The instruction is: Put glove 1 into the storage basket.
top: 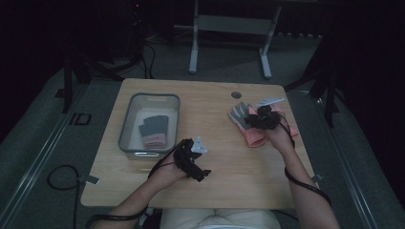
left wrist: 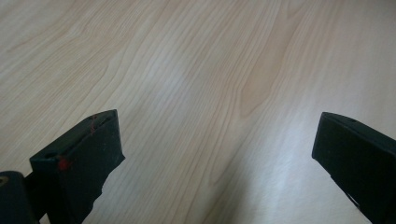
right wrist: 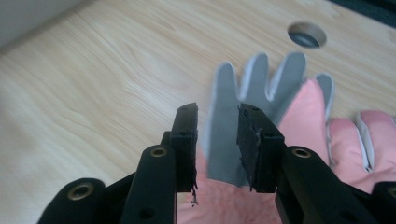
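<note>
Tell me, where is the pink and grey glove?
In the high view the pink and grey glove lies on the right side of the table, just below the round hole, with the right gripper over it.

The table (left wrist: 196, 70) is pale wood with a smooth, faintly sheened grain. The glove (right wrist: 261, 93) looks like soft cloth, pink fabric with matt grey palm and finger facings. The right tool (right wrist: 217, 135) has matt black plastic jaws with rough, frayed pads. The bin (top: 125, 124) looks like translucent grey plastic holding another cloth glove (top: 154, 130)
</note>
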`<action>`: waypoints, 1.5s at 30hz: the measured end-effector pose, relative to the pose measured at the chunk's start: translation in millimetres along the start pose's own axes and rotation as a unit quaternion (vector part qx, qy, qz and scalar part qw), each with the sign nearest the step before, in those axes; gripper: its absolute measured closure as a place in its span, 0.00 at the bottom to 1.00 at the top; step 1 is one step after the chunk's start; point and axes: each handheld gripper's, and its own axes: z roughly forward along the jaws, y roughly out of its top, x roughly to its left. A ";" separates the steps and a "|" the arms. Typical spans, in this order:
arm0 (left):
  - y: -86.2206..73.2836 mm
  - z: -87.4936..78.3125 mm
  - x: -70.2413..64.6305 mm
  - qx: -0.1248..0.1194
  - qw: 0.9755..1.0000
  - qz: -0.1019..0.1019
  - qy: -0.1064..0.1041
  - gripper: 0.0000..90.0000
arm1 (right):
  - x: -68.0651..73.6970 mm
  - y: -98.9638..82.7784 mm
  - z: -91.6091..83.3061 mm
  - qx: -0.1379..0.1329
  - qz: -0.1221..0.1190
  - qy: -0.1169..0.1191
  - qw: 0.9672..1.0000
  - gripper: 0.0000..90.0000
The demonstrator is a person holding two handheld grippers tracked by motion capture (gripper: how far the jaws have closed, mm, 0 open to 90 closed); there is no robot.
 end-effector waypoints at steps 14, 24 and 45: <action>-44.2 15.6 -21.6 -0.015 0.999 0.025 -0.036 0.02 | -14.8 -5.4 44.6 0.064 -0.035 -0.035 0.997 0.70; -49.9 11.0 -23.3 -0.043 0.999 0.003 -0.027 0.02 | -11.7 -12.3 61.5 0.099 -0.043 -0.040 0.993 0.82; -59.4 3.5 -20.6 -0.062 0.998 0.005 -0.022 0.02 | 50.3 16.4 -33.5 -0.027 0.118 -0.068 0.990 0.98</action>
